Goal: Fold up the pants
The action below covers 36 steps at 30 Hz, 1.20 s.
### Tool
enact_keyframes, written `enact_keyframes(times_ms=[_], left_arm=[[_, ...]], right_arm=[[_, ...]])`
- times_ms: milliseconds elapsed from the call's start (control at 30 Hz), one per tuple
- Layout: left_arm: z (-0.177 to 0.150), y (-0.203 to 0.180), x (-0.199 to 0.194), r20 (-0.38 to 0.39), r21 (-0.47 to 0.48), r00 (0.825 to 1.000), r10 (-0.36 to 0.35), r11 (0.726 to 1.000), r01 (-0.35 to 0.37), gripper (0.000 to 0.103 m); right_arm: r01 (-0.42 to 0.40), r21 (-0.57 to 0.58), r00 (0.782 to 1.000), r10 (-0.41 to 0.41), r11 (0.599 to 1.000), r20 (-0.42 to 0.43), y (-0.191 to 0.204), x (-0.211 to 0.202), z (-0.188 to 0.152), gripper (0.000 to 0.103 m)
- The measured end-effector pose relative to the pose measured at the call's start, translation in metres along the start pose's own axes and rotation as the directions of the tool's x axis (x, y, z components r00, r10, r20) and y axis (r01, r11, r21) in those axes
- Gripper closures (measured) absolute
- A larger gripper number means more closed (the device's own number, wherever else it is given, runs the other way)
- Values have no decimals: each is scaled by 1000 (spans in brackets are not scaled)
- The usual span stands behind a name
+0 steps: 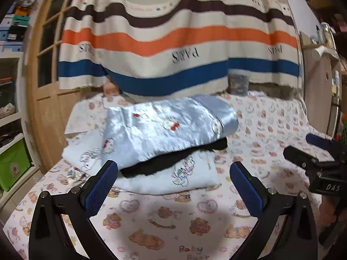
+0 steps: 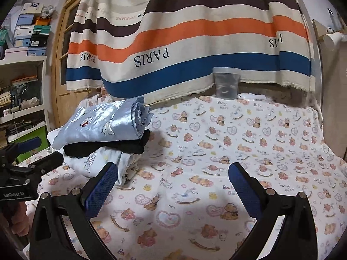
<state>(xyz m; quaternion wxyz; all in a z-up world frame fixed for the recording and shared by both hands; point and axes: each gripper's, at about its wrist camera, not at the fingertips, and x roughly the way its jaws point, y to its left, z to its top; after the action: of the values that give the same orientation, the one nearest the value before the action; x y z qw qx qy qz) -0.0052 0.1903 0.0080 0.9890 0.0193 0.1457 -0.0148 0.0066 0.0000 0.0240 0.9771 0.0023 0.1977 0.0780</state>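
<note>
The left claw (image 1: 173, 186) is held low over the desk (image 1: 164, 221), which is covered by a sheet with little bears and hearts. Its two blue fingers (image 1: 102, 188) are spread wide, and nothing is held between them. It is pointed straight at a pile of folded clothes in the middle of the left wrist view. The shiny light blue pants (image 1: 167, 125) are seen folded on top of the pile. A black garment (image 1: 173, 160) is laid under them, and a white garment (image 1: 190, 173) with drawings is at the bottom.

The right claw (image 2: 173, 186) is also held low over the sheet, with its fingers spread wide and empty. Only bare sheet is seen between them. In the right wrist view the pile is found at the middle left of the frame, and the left claw is seen at the left edge, near the pile. A striped curtain (image 2: 195, 32) is hung behind the desk.
</note>
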Motion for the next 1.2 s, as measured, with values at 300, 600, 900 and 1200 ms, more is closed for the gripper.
enact_keyframes(times_ms=[300, 600, 900, 1200], left_arm=[[0, -1, 1, -8, 11, 999, -34, 999, 34, 1], [1, 0, 0, -6, 6, 1000, -25, 1000, 25, 1], [1, 1, 0, -7, 6, 1000, -23, 1000, 23, 1], [0, 3, 0, -10, -3, 1000, -2, 1000, 2, 1]], right_arm=[[6, -1, 1000, -6, 1000, 0, 0, 1, 0, 1], [6, -1, 1000, -6, 1000, 0, 0, 1, 0, 1], [6, 0, 1000, -6, 1000, 0, 0, 1, 0, 1], [6, 0, 1000, -6, 1000, 0, 0, 1, 0, 1]])
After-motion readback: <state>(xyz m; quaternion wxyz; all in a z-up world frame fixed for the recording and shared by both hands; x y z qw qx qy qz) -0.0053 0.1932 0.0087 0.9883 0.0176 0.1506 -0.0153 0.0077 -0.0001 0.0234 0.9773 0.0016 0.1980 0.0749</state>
